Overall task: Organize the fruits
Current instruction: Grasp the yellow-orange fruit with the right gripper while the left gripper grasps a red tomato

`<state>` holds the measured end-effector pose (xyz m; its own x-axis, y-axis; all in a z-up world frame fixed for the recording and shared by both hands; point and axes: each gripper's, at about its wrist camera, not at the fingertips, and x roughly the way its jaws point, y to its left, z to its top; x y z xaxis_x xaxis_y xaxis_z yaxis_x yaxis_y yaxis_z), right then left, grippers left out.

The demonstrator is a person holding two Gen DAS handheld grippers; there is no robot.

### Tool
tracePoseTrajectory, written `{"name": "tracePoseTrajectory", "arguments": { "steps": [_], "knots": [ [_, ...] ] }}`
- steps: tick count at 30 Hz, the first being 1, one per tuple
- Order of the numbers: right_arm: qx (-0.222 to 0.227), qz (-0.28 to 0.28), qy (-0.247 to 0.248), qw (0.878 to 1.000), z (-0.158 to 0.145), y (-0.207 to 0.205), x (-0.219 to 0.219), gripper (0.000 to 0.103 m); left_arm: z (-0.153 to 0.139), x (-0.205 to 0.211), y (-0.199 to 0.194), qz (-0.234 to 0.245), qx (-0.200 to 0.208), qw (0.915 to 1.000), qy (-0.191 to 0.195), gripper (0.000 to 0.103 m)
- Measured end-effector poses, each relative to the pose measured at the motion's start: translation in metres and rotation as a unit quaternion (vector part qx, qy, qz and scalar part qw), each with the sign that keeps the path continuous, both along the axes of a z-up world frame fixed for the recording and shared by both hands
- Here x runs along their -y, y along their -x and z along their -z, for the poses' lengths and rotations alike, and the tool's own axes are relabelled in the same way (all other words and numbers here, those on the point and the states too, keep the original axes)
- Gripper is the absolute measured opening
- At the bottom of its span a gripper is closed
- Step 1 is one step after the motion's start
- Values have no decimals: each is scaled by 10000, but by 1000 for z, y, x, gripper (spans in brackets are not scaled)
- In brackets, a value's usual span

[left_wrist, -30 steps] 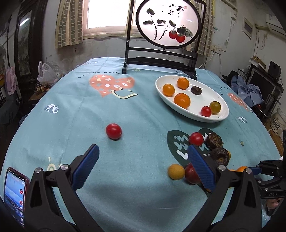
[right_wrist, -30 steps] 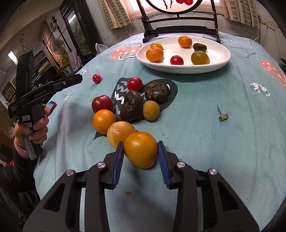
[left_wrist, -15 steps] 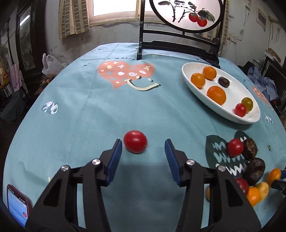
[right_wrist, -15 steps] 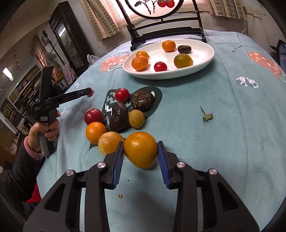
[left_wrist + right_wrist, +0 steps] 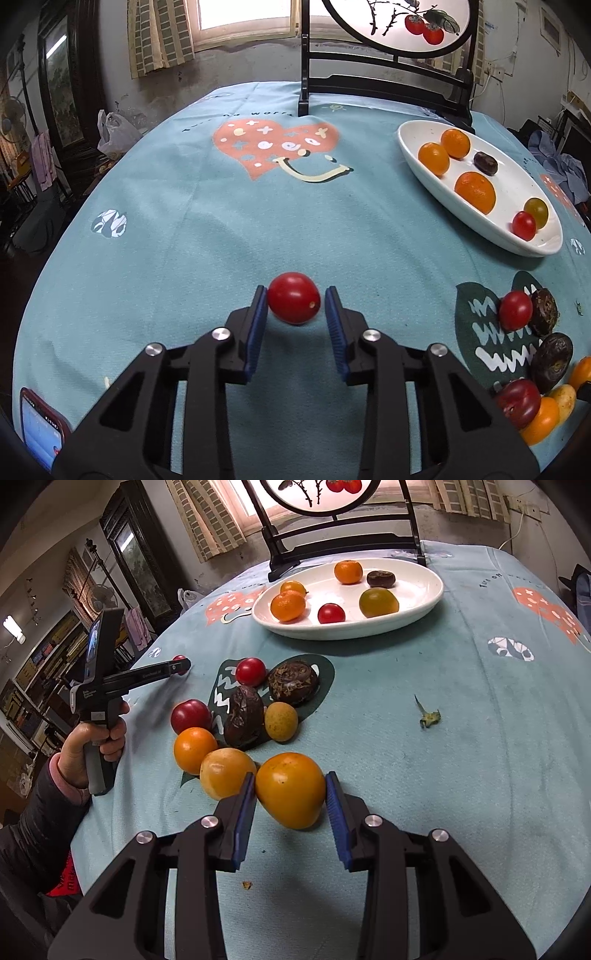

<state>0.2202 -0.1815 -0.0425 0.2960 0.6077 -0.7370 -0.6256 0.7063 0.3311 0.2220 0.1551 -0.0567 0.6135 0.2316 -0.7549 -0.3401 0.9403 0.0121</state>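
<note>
Nearest the right wrist camera, the right gripper [image 5: 290, 794] is clamped on a large orange fruit [image 5: 290, 790], both blue pads pressed to its sides. A second orange fruit [image 5: 227, 773] touches the left pad from outside, crowding that side. Just beyond lies a loose cluster: an orange [image 5: 195, 749], a dark red fruit [image 5: 190, 716], two wrinkled dark fruits [image 5: 243, 722], a small yellow-brown one [image 5: 280, 722] and a red tomato [image 5: 251, 672]. A green stem scrap [image 5: 428, 716] lies apart to the right.

In the left wrist view, the left gripper [image 5: 293, 308] has closed on a lone red tomato [image 5: 293, 302] sitting on the teal tablecloth [image 5: 221, 229], away from the cluster; its left pad touches the fruit, the right is at its edge. A phone [image 5: 40, 428] lies at the near left corner.

Farther back, the white oval plate [image 5: 424, 602] carries three oranges, a red tomato, a greenish fruit and a dark one. Behind it stands a dark-framed round screen [image 5: 388, 81].
</note>
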Motion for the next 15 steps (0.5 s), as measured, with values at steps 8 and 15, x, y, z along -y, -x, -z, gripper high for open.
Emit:
{"name": "tracePoseTrajectory", "arguments": {
  "steps": [8, 15],
  "knots": [
    [18, 13, -33, 10000, -1, -1, 1, 38, -3, 3, 4, 95, 114, 9998, 102, 28],
    [301, -12, -321, 9990, -14, -2, 0, 38, -24, 37, 11, 672, 515, 9960, 301, 28]
  ]
}}
